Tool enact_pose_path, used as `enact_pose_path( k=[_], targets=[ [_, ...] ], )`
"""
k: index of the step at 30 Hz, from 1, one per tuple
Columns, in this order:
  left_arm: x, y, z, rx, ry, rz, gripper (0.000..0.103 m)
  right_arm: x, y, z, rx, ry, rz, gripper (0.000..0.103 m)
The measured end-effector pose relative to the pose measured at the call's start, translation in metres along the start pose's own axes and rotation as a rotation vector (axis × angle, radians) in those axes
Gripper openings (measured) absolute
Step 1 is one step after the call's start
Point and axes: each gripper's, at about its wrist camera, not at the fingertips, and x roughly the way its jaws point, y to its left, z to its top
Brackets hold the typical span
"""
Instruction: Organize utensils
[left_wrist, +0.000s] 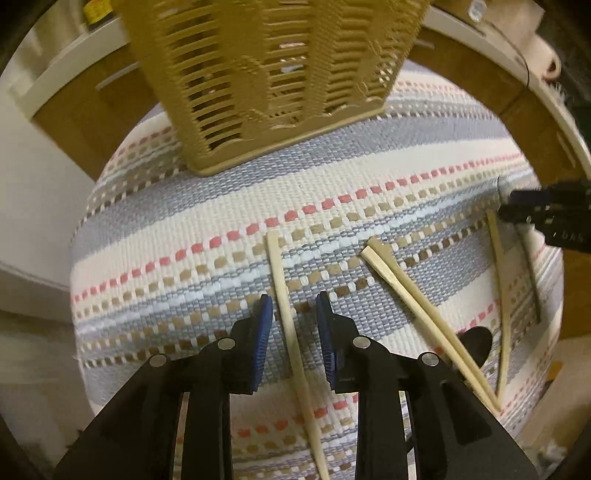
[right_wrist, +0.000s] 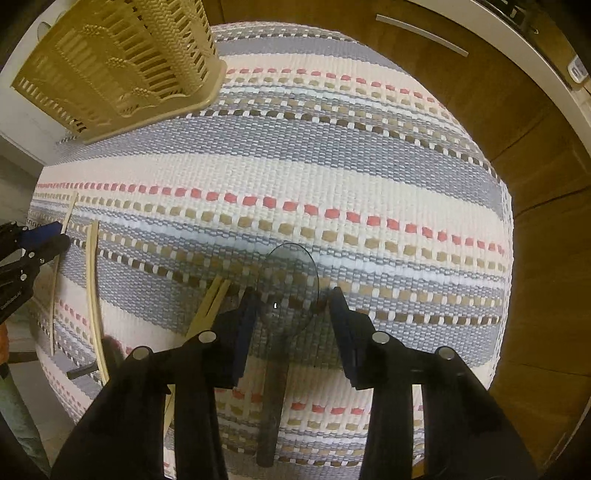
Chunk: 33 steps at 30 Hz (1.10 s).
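Lying on a coarse woven striped mat (left_wrist: 369, 177), slim pale wooden chopsticks (left_wrist: 291, 325) spread out below a tan slotted plastic basket (left_wrist: 266, 74); its contents cannot be made out. The left tongs (left_wrist: 294, 328) stand apart astride one stick, not touching. Further right, the right tongs (right_wrist: 293, 310) stand apart around a translucent smoky spoon (right_wrist: 288, 291) with a rounded bowl

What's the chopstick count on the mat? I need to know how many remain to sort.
5 chopsticks: one between the left gripper's open jaws, two side by side to its right, two more beside the right gripper. Others may be hidden.
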Motion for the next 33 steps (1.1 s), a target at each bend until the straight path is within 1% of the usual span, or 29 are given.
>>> enact_pose_path(
  k=[1, 2, 3, 4, 5, 7, 9, 12, 15, 17, 18, 19, 21, 22, 23, 24, 25, 26, 27, 29, 33],
  targets=[
    [0.001, -0.004, 0.002, 0.021, 0.011, 0.021, 0.021, 0.001, 0.002, 0.003, -0.006, 0.003, -0.005, 0.037],
    [0.002, -0.008, 0.005, 0.031, 0.016, 0.034, 0.021, 0.000, 0.004, 0.004, -0.017, 0.003, -0.008, 0.033],
    [0.002, -0.010, 0.006, 0.039, 0.020, 0.043, 0.017, 0.000, 0.005, 0.005, -0.025, 0.004, -0.011, 0.030],
    [0.003, -0.013, 0.007, 0.042, 0.021, 0.043, 0.008, 0.001, 0.007, 0.004, -0.028, 0.004, -0.014, 0.030],
    [0.003, -0.016, 0.008, 0.043, 0.017, 0.056, 0.005, 0.000, 0.008, 0.005, -0.033, 0.001, -0.017, 0.030],
    [0.004, -0.023, 0.010, 0.042, 0.003, 0.070, 0.004, 0.001, 0.015, 0.005, -0.054, -0.016, -0.028, 0.030],
    [0.003, -0.024, 0.008, 0.030, -0.017, 0.056, 0.004, -0.002, 0.019, -0.002, -0.061, -0.032, -0.029, 0.030],
    [-0.010, -0.021, 0.003, 0.002, -0.090, 0.023, 0.004, -0.017, 0.022, -0.011, -0.073, -0.084, -0.015, 0.029],
    [-0.035, -0.019, 0.000, -0.030, -0.188, -0.018, 0.004, -0.041, 0.023, -0.018, -0.088, -0.162, -0.004, 0.029],
    [-0.059, -0.020, -0.005, -0.043, -0.280, -0.037, 0.004, -0.063, 0.026, -0.025, -0.103, -0.234, 0.005, 0.029],
    [-0.067, -0.020, -0.006, -0.047, -0.311, -0.041, 0.004, -0.071, 0.025, -0.028, -0.110, -0.259, 0.008, 0.029],
    [-0.083, -0.020, -0.009, -0.054, -0.363, -0.053, 0.004, -0.084, 0.027, -0.033, -0.121, -0.300, 0.013, 0.029],
    [-0.105, -0.018, -0.013, -0.060, -0.430, -0.064, 0.004, -0.105, 0.021, -0.038, -0.129, -0.358, 0.026, 0.029],
    [-0.119, -0.020, -0.015, -0.061, -0.478, -0.065, 0.004, -0.114, 0.019, -0.039, -0.130, -0.381, 0.035, 0.029],
    [-0.134, -0.020, -0.017, -0.063, -0.527, -0.065, 0.004, -0.129, 0.019, -0.041, -0.130, -0.426, 0.052, 0.029],
    [-0.146, -0.014, -0.019, -0.066, -0.560, -0.068, 0.004, -0.137, 0.020, -0.042, -0.131, -0.454, 0.058, 0.029],
    [-0.163, -0.012, -0.020, -0.076, -0.618, -0.076, 0.004, -0.146, 0.022, -0.042, -0.132, -0.488, 0.061, 0.029],
    [-0.175, -0.009, -0.019, -0.085, -0.654, -0.082, 0.004, -0.162, 0.024, -0.042, -0.134, -0.540, 0.066, 0.029],
    [-0.186, -0.007, -0.017, -0.092, -0.683, -0.086, 0.004, -0.173, 0.025, -0.042, -0.132, -0.573, 0.068, 0.029],
    [-0.210, -0.007, -0.017, -0.110, -0.768, -0.091, 0.004, -0.191, 0.029, -0.038, -0.130, -0.637, 0.078, 0.029],
    [-0.243, -0.005, -0.009, -0.130, -0.893, -0.079, 0.004, -0.225, 0.039, -0.021, -0.131, -0.772, 0.086, 0.029]
  ],
)
